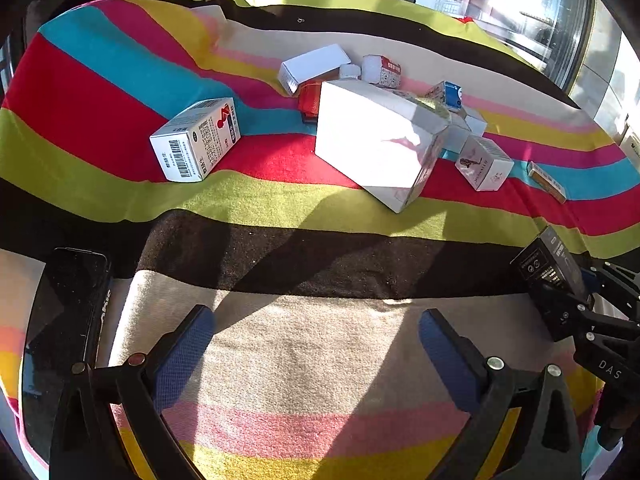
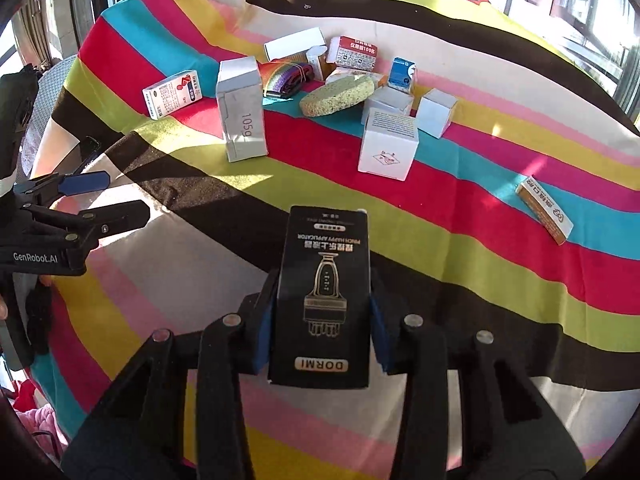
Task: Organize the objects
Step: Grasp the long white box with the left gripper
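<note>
My right gripper (image 2: pixel 322 316) is shut on a black DORMI box (image 2: pixel 322 300) and holds it above the striped cloth; the box also shows in the left wrist view (image 1: pixel 550 266). My left gripper (image 1: pixel 316 344) is open and empty over the cream stripe; it shows at the left of the right wrist view (image 2: pixel 108 196). A tall white box (image 2: pixel 242 110), also seen from the left (image 1: pixel 380 144), stands mid-table. A red-and-white medicine box (image 1: pixel 196 140) lies to its left.
Behind lie a sponge (image 2: pixel 338 96), a rainbow pouch (image 2: pixel 286 76), several small white boxes (image 2: pixel 388 144) and an orange box (image 2: pixel 546 210) at the right. A black phone (image 1: pixel 60 340) lies at the left edge. The striped cloth (image 1: pixel 280 196) covers the table.
</note>
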`<state>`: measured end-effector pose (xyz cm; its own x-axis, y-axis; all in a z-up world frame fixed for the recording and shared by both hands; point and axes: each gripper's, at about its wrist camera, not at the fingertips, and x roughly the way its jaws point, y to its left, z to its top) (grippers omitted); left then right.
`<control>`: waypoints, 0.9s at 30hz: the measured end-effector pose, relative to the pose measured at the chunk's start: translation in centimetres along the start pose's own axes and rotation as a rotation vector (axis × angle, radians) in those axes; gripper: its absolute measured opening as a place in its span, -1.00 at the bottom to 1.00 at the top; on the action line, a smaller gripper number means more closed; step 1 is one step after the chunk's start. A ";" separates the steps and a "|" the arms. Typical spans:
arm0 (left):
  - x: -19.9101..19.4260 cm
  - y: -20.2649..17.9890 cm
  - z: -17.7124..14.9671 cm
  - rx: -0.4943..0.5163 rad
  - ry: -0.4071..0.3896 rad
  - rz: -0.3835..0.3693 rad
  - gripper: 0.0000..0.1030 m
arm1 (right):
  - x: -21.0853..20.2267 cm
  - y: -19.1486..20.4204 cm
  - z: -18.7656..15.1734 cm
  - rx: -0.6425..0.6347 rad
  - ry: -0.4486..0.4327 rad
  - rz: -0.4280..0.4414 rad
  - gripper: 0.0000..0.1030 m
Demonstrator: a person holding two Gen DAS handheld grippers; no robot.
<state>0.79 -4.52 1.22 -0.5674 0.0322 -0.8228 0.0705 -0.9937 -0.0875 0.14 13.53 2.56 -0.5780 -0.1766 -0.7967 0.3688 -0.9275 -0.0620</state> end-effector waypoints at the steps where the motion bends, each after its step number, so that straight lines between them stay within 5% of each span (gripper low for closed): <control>1: 0.1 -0.5 0.2 -0.013 0.012 -0.014 1.00 | 0.0 -0.7 -0.3 0.022 -0.003 0.009 -0.16; 6: 0.7 -3.2 3.2 -0.136 0.041 -0.122 1.00 | 0.0 -0.9 -1.3 0.025 -0.040 -0.003 -0.17; 12: 3.1 -5.6 8.7 -0.201 -0.059 0.072 1.00 | 0.1 -1.0 -1.2 0.031 -0.040 0.003 -0.16; 15: 5.6 -5.1 10.4 -0.224 -0.017 0.145 0.99 | 0.1 -1.0 -1.3 0.038 -0.041 0.011 -0.15; 16: 6.2 -4.7 10.4 -0.231 0.004 0.132 0.69 | 0.1 -1.1 -1.3 0.041 -0.041 0.014 -0.15; 17: 6.2 -4.2 10.1 -0.242 0.013 0.100 0.01 | 0.1 -1.1 -1.3 0.044 -0.041 0.018 -0.15; 18: 5.6 -3.8 9.5 -0.239 -0.018 0.100 -0.22 | 0.1 -1.2 -1.3 0.047 -0.042 0.022 -0.15; 24: 1.4 -1.3 4.1 -0.112 -0.030 -0.039 -0.32 | 0.1 -1.4 -1.4 0.060 -0.044 0.039 -0.14; 27: -0.5 -1.4 1.3 0.028 -0.012 -0.025 -0.32 | 0.0 -1.3 -1.5 0.057 -0.044 0.034 -0.14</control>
<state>-0.07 -3.27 2.50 -0.5786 0.0555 -0.8137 0.0333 -0.9952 -0.0916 0.79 15.26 1.73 -0.5975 -0.2215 -0.7707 0.3476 -0.9376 -0.0001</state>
